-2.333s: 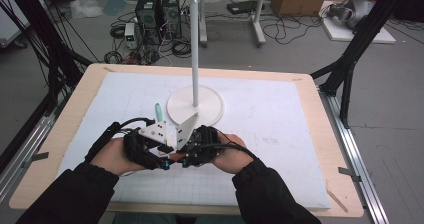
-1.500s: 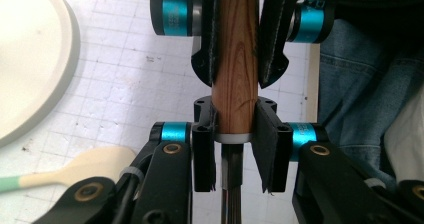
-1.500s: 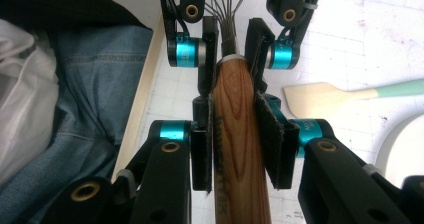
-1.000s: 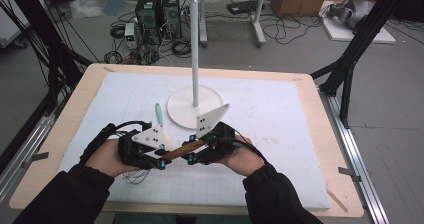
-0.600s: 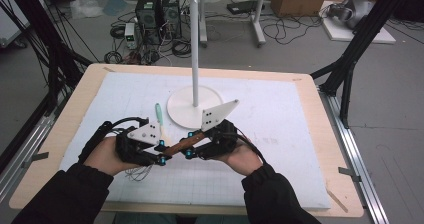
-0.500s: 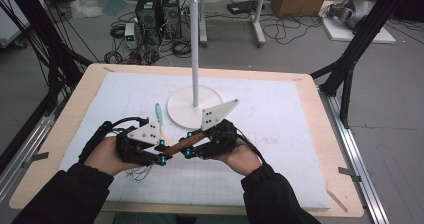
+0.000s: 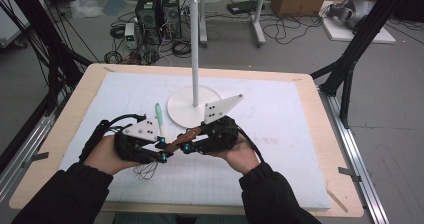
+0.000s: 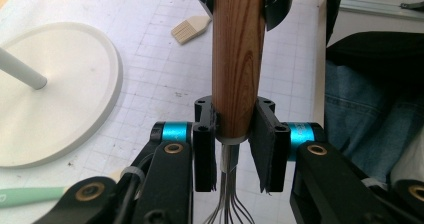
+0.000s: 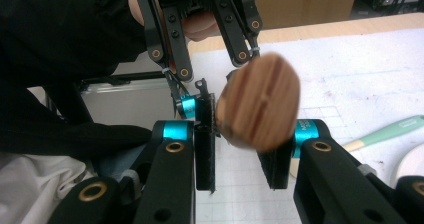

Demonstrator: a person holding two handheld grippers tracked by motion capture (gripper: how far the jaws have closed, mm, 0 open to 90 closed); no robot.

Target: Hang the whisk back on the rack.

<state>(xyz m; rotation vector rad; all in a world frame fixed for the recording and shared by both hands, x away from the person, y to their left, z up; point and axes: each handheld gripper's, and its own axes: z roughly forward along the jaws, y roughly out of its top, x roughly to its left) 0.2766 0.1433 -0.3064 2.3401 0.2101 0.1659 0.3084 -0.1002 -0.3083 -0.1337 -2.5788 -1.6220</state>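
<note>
Whisk (image 7: 176, 142) here, wood handle with wire loops, and it's up off the table (image 7: 300, 134), bridged between our two grippers just in front of the white stand (image 7: 194, 104). Our left gripper (image 7: 161, 153) is clamped on the handle right at the metal collar, where the wires come out; in the left gripper view (image 8: 232, 134) both pads sit flush against the wood. Our right gripper (image 7: 187, 145) has the handle's butt end between its jaws, which have just been closing in. In the right gripper view (image 9: 239, 134) the rounded end is blurry, but it looks pinched on both sides, so we'd call it gripped.

Handling-wise, we'd guess it's light and stiff along the handle, with all the springiness in the wires. The varnished wood looks a bit slick and it's round, so it could roll in flat pads. Best hold is on the handle, near the collar or the butt, never on the loops, which would just flex and bend.

Writing: nothing we can read. A green-handled brush (image 7: 159, 119) lies just beside the stand's base, and any marking on it is too small to make out.
</note>
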